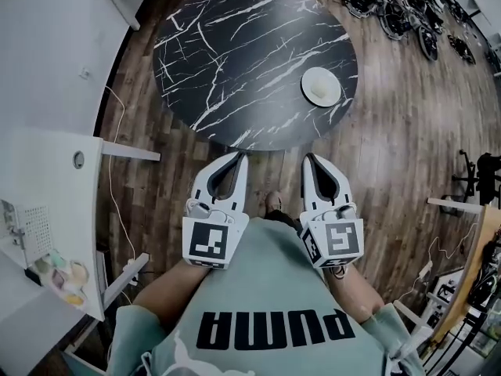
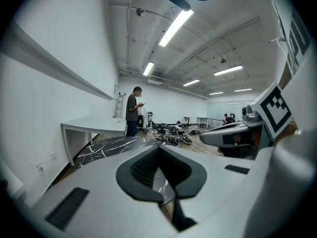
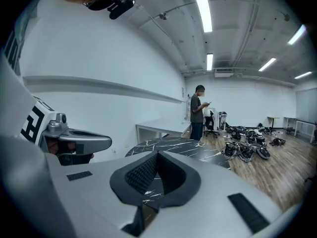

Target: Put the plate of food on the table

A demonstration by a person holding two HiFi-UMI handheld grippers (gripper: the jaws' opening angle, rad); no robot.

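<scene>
The right gripper point(image 3: 157, 155) holds its fingers point(image 3: 140, 176) together, facing the black marbled bench point(image 3: 171, 147). Beyond the bench stands a person point(image 3: 198, 110); right of it lies dark gear point(image 3: 246, 150), perhaps machine parts.

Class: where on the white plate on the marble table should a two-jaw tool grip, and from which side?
Probably the rim nearest the person, approached low from the table's right edge. The plate lies flat close to that edge, so only its thin rim fits between jaws; the right tool is nearer.

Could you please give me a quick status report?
Left tongs shut, empty. Right tongs shut, empty. White round plate of food resting on round black marble table. Nothing in the way.
</scene>
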